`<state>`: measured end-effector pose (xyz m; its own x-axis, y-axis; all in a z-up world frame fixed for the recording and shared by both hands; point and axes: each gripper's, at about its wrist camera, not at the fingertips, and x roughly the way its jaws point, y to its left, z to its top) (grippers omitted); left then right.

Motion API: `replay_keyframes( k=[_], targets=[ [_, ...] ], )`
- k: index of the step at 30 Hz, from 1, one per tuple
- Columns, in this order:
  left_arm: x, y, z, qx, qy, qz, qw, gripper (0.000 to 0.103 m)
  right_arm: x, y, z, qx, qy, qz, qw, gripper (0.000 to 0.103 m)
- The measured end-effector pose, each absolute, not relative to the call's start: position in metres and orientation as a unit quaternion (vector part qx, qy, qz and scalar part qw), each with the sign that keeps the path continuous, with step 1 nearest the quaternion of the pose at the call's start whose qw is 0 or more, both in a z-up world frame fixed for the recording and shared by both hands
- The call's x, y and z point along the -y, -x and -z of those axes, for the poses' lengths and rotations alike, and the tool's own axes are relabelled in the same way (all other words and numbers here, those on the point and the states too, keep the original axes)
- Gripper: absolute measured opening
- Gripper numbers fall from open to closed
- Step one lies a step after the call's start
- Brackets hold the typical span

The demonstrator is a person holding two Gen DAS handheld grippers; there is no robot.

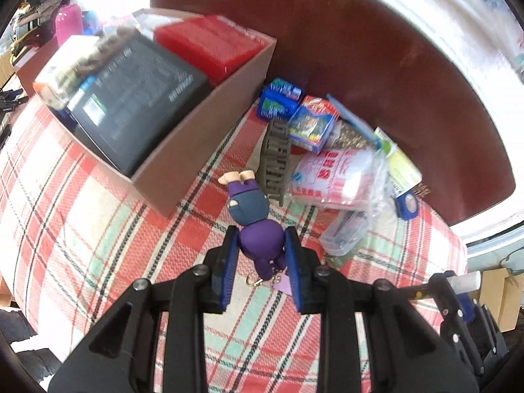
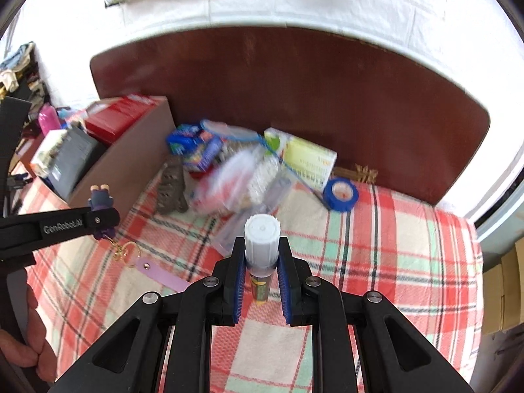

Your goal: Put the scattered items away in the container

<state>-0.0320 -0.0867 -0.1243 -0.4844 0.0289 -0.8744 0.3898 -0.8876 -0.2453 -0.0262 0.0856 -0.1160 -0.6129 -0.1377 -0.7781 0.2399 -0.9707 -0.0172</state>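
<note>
My left gripper (image 1: 261,233) is shut on a purple doll keychain (image 1: 250,208), held head-down above the plaid cloth; its gold ring and lilac strap (image 2: 163,273) dangle below. From the right wrist view that gripper (image 2: 102,219) and the doll (image 2: 101,197) hang just right of the cardboard box (image 2: 131,157). My right gripper (image 2: 262,242) is shut on a white-capped tube (image 2: 262,234), lifted off the cloth. The box (image 1: 203,137) at the upper left holds a dark box, a red box and a small pack.
Against the brown headboard (image 1: 360,49) lies a pile: a grey hair claw (image 1: 275,160), blue packets (image 1: 278,98), plastic bags (image 1: 334,177), a green-white box (image 2: 308,159) and blue tape (image 2: 340,193). A hand (image 2: 29,353) shows at the lower left. Plaid cloth (image 1: 82,213) covers the surface.
</note>
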Motion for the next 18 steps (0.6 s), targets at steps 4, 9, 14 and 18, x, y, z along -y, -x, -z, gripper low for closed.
replay_keyframes(
  k=[4,9,14,18],
  targets=[
    [0.095,0.030,0.090,-0.217,-0.484,0.841,0.109,0.027,-0.074,0.023,0.076,-0.060,-0.405,0.905,0.119,0.019],
    [0.119,0.033,0.045,-0.213,-0.466,0.851,0.116,0.027,-0.043,0.029,0.025,-0.057,-0.372,0.915,0.147,0.019],
    [0.164,0.038,0.005,-0.207,-0.447,0.860,0.132,0.027,0.006,0.044,-0.021,-0.056,-0.338,0.920,0.189,0.019],
    [0.210,0.053,-0.014,-0.202,-0.444,0.863,0.130,0.027,0.057,0.064,-0.046,-0.051,-0.320,0.917,0.233,0.019]
  ],
)
